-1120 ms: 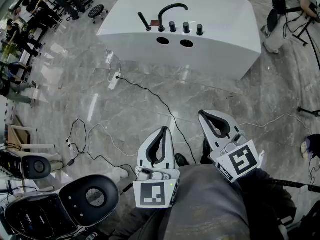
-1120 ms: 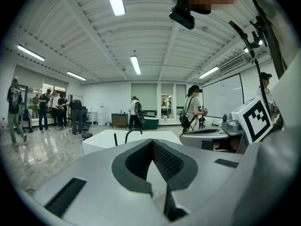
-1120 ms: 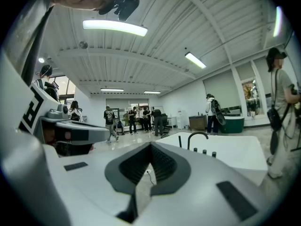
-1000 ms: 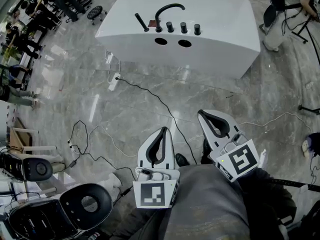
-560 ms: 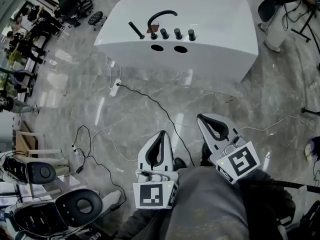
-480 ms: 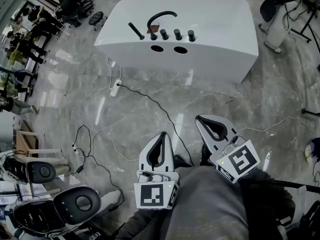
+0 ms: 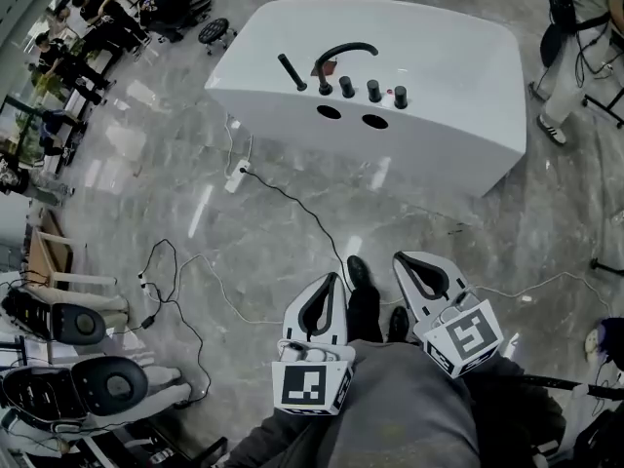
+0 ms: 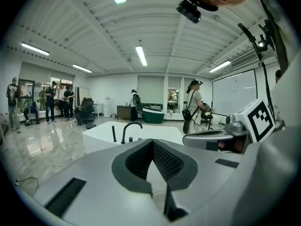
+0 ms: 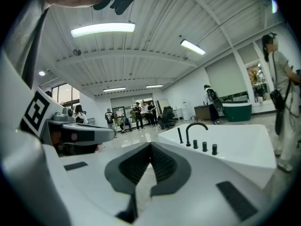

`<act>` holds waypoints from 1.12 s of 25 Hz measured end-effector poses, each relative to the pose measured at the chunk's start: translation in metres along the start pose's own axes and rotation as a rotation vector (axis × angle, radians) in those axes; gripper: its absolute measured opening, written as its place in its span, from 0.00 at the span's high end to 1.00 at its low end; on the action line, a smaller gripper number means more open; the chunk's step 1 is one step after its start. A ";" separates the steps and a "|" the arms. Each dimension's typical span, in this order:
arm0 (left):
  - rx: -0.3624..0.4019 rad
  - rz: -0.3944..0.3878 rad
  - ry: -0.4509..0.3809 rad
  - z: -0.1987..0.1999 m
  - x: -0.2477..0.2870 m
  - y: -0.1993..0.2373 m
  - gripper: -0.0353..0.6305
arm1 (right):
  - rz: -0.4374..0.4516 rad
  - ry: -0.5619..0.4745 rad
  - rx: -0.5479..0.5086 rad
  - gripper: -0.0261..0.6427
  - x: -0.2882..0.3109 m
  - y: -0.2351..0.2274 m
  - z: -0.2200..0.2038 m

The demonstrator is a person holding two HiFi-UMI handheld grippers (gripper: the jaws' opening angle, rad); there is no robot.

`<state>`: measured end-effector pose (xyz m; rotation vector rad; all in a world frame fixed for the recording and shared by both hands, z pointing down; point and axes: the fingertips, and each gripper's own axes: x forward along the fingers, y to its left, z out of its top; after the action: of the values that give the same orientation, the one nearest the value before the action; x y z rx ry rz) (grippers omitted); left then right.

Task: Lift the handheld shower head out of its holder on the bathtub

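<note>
The white bathtub point(image 7: 458, 86) stands on the marble floor, well ahead of me. On its near deck the black handheld shower head point(image 7: 291, 71) stands tilted in its holder, left of the curved black faucet point(image 7: 341, 53) and three black knobs point(image 7: 373, 90). My left gripper point(image 7: 334, 279) and right gripper point(image 7: 402, 259) are low in the head view, side by side, both shut and empty, far short of the tub. In the left gripper view the shower head point(image 8: 113, 133) rises beyond the left gripper point(image 8: 153, 141). The right gripper point(image 9: 150, 145) points at the tub with the shower head point(image 9: 179, 135).
A power strip point(image 7: 237, 176) and a black cable point(image 7: 302, 203) lie on the floor between me and the tub. Chairs point(image 7: 107, 386) stand at lower left. People stand far left, and another person point(image 7: 585, 27) at upper right. My shoe point(image 7: 359, 271) shows between the grippers.
Both grippers have travelled forward toward the tub and sit lower in the head view. A shoe now shows between them. The jaws stayed shut.
</note>
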<state>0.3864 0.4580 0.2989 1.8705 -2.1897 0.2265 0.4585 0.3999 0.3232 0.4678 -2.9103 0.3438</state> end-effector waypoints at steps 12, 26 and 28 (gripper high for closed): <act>-0.017 -0.026 -0.001 0.052 0.095 0.062 0.94 | -0.009 -0.004 -0.012 0.95 0.095 -0.052 0.060; -0.033 0.004 -0.008 0.062 0.158 0.171 0.94 | 0.032 -0.004 -0.014 0.95 0.233 -0.060 0.080; -0.046 0.021 -0.014 0.065 0.160 0.179 0.94 | 0.039 -0.003 -0.021 0.95 0.240 -0.060 0.087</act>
<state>0.1810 0.3177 0.2909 1.8303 -2.2054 0.1658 0.2420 0.2539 0.3010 0.4087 -2.9266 0.3179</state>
